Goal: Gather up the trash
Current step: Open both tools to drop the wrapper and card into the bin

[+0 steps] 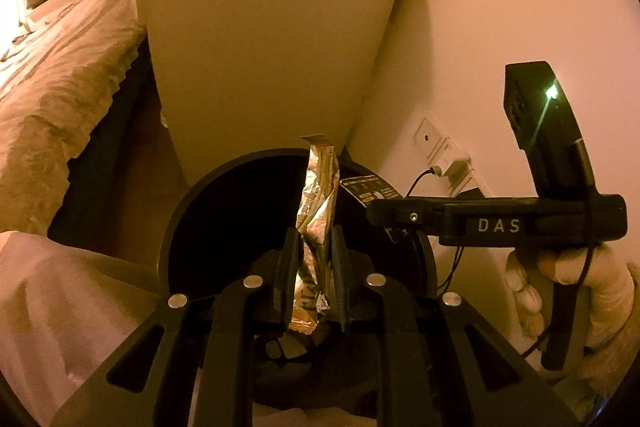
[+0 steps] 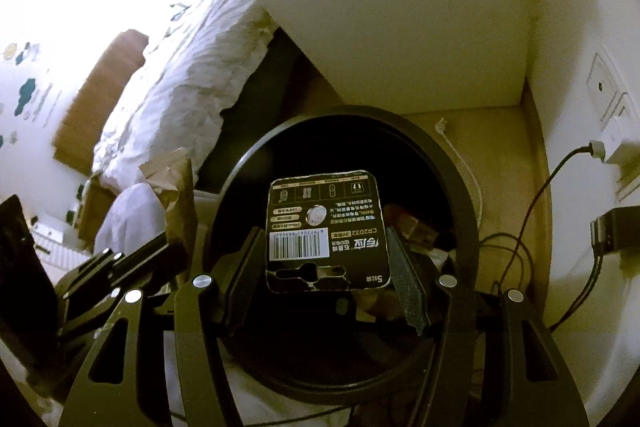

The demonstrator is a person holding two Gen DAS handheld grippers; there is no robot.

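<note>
The left gripper (image 1: pixel 310 279) pinches a crinkled, feather-light gold foil wrapper (image 1: pixel 316 223) mid-length above the round black bin (image 1: pixel 176 227); it looks limp and slippery. The right gripper (image 2: pixel 326 259) clamps a stiff black battery card (image 2: pixel 326 231) by its side edges over the same bin, a sound hold.

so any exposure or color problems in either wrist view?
Left wrist: heavy orange cast, bin interior crushed black, wrapper readable. Right wrist: window area top left blown out, greener cast, card print sharp. Both show fisheye bending at the edges.

Open bin mouth (image 2: pixel 460 179) below both tools, nightstand (image 1: pixel 264 39) close behind, bed (image 1: pixel 60 87) left, wall cables (image 2: pixel 520 227) right
</note>
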